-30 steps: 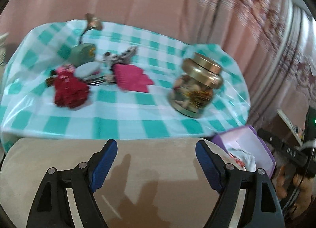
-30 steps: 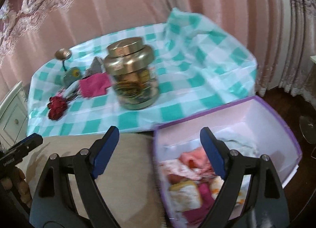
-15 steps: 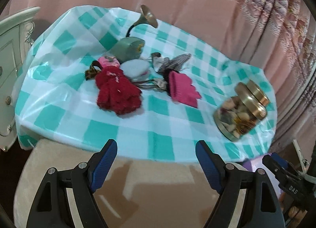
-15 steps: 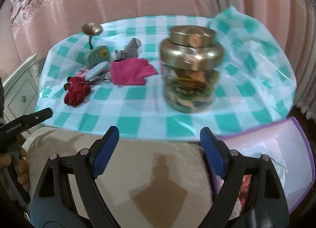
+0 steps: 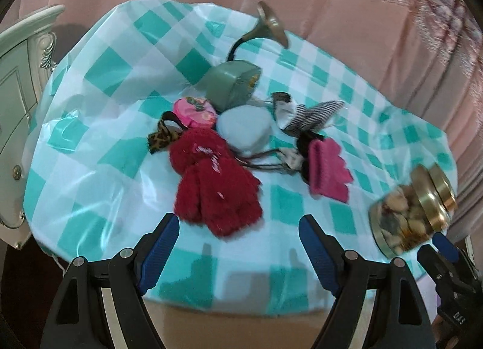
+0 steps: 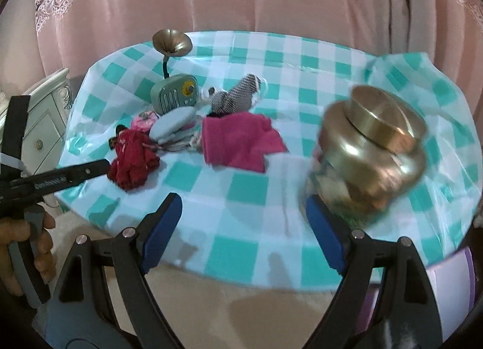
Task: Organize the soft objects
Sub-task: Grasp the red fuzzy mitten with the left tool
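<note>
A heap of soft things lies on the teal checked tablecloth (image 5: 99,113): fuzzy dark red gloves (image 5: 217,189) (image 6: 132,158), a pink knit glove (image 5: 327,171) (image 6: 238,143), a striped sock (image 5: 311,116) (image 6: 241,97), a pale blue pad (image 5: 244,130) (image 6: 173,121) and a pink round piece (image 5: 194,109). My left gripper (image 5: 238,241) stands open just short of the red gloves, nothing between its blue pads. My right gripper (image 6: 243,223) is open too, over the cloth's near edge, beside the jar.
A glass jar with a gold lid (image 5: 413,211) (image 6: 374,152) stands at the cloth's right. A small green radio (image 5: 232,83) (image 6: 175,97) with a brass horn (image 6: 172,42) sits behind the heap. A white cabinet (image 5: 21,83) is at left. Pink curtains (image 6: 271,1) hang behind. A purple box edge (image 6: 446,282) shows bottom right.
Both grippers have swung left, toward the heap on the cloth. The purple box has slid almost out of the right view. The red gloves now lie close in front of my left gripper.
</note>
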Available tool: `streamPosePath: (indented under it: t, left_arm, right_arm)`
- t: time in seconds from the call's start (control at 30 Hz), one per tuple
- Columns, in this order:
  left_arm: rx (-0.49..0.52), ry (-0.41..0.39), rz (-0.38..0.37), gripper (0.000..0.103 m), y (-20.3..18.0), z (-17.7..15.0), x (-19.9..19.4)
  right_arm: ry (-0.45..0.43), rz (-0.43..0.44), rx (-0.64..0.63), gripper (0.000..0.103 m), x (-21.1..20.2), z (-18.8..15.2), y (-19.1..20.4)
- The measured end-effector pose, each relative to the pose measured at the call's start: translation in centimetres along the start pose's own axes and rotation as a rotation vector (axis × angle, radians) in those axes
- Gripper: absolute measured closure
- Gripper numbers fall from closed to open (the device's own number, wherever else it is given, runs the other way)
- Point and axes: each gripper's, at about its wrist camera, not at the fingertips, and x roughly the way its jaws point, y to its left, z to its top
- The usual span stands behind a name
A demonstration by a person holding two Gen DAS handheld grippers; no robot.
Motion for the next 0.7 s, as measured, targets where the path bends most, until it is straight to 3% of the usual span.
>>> streamPosePath:
  t: [0.47,0.7]
  left_arm:
    - [-0.150,0.097,0.158,0.021,2.7,4.0,7.8]
    - [-0.151,0.086,0.170,0.020,2.9,3.8,8.7]
  right_arm:
    - [0.088,0.039,0.060,0.015,11.7,4.8,1.8]
    - [0.127,0.018,0.071,0.011,16.0,5.6,2.3]
